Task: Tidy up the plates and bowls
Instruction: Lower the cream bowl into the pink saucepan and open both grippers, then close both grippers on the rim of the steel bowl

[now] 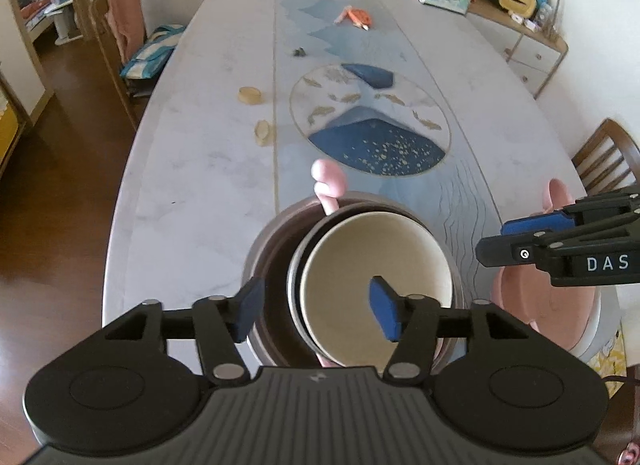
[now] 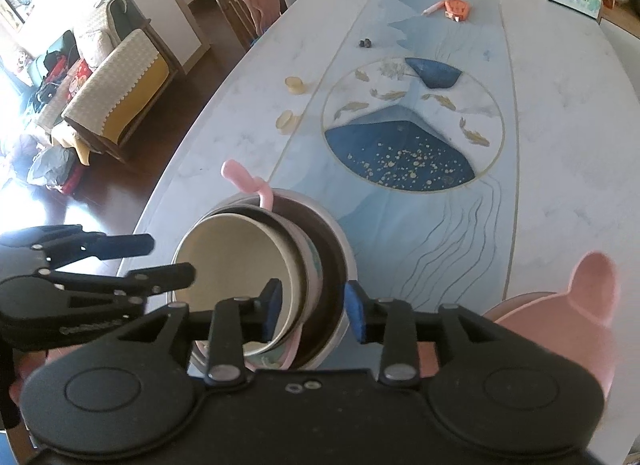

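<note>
Glossy marble-look table (image 1: 192, 169), and near its front edge the steel bowl (image 1: 264, 265) cradles a tilted cream bowl (image 1: 372, 261). Left gripper (image 1: 318, 311) released above it; right gripper (image 2: 314, 313) loose astride the steel rim, pads clear.

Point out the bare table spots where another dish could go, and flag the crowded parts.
Free: the marble strip left of the nested bowls, before the two small yellow lids; also the blue circle design beyond the stack. Crowded: between the stack and the pink dish, and the cluttered far end.
</note>
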`<state>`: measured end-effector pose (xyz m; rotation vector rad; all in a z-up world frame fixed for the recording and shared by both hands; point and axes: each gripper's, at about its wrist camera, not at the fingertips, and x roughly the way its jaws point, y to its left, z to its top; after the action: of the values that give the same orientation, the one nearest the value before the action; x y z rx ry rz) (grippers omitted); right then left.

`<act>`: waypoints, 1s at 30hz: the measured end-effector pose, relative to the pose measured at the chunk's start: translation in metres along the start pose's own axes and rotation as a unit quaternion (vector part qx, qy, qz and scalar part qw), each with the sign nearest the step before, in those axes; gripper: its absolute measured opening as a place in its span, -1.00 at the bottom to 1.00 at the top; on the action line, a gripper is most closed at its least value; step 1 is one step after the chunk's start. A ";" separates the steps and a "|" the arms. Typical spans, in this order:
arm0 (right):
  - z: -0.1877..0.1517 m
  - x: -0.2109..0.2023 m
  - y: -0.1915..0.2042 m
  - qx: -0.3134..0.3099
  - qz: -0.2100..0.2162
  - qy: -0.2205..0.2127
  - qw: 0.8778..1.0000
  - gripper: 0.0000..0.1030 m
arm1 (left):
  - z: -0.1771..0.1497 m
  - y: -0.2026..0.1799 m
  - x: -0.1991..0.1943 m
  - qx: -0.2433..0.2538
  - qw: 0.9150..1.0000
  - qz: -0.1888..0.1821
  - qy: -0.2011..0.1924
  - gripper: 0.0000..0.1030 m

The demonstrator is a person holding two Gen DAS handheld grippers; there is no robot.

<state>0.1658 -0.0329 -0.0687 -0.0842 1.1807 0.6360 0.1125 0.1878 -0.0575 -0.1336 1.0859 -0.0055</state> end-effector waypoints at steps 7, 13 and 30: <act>0.003 0.000 -0.010 -0.005 -0.007 -0.005 1.000 0.23 | -0.010 0.024 -0.006 -0.029 0.999 0.027 -0.012 0.36; 0.006 0.013 -0.024 0.000 -0.017 0.006 1.000 0.26 | -0.023 0.048 0.004 -0.070 0.996 0.048 -0.001 0.36; 0.012 0.058 -0.045 0.008 -0.018 0.043 0.999 0.20 | -0.043 0.061 0.041 -0.113 0.992 0.055 0.014 0.36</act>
<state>0.2118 -0.0407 -0.1260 -0.1208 1.2644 0.5956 0.0897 0.2404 -0.1201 -0.2778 1.1187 0.2164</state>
